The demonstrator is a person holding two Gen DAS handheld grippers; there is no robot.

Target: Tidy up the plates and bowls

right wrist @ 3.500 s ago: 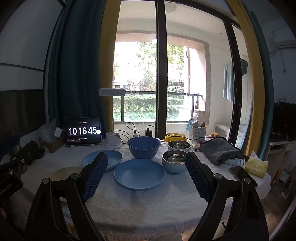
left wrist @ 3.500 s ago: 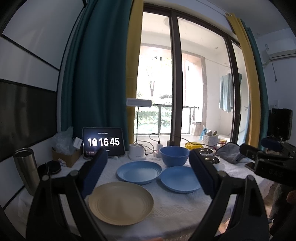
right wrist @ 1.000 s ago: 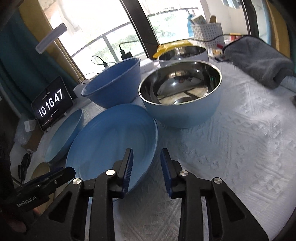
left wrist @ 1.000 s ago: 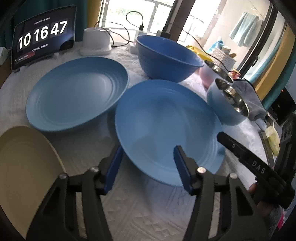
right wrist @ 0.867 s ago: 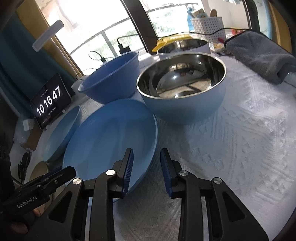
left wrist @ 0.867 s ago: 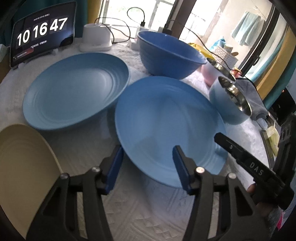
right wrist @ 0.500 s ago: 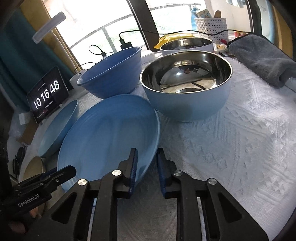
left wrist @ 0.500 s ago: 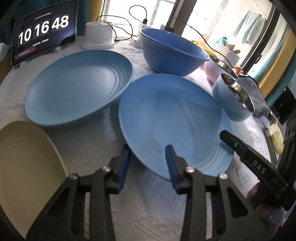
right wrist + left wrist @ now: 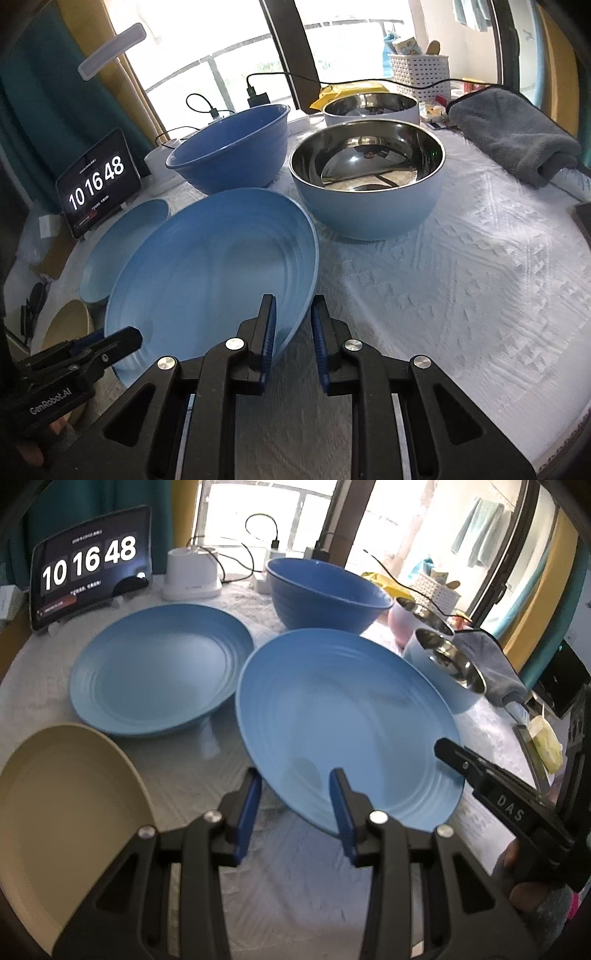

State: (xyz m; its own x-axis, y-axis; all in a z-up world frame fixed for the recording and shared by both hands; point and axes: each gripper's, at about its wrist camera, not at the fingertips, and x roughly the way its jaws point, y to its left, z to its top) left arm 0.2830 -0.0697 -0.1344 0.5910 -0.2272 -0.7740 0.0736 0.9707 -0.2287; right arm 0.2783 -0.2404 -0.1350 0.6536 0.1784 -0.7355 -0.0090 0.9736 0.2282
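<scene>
A blue plate (image 9: 343,716) (image 9: 218,273) lies in the middle of the table. My left gripper (image 9: 295,801) straddles its near left rim, jaws narrowed around the rim. My right gripper (image 9: 291,328) straddles its right rim, jaws nearly closed on it. A second blue plate (image 9: 159,672) (image 9: 118,243) lies to the left, a beige plate (image 9: 66,819) at the near left. A large blue bowl (image 9: 325,594) (image 9: 232,147) stands behind. A light-blue steel-lined bowl (image 9: 369,184) (image 9: 443,657) and a white steel bowl (image 9: 371,105) stand to the right.
A clock tablet (image 9: 88,565) and a white charger (image 9: 192,576) with cables stand at the back. A grey towel (image 9: 513,133) lies at the right, a white basket (image 9: 419,70) behind it. A white tablecloth (image 9: 461,280) covers the table.
Both grippers came down from above the table to the middle blue plate and have narrowed their jaws around its rim. The plate's near edge has tilted up slightly.
</scene>
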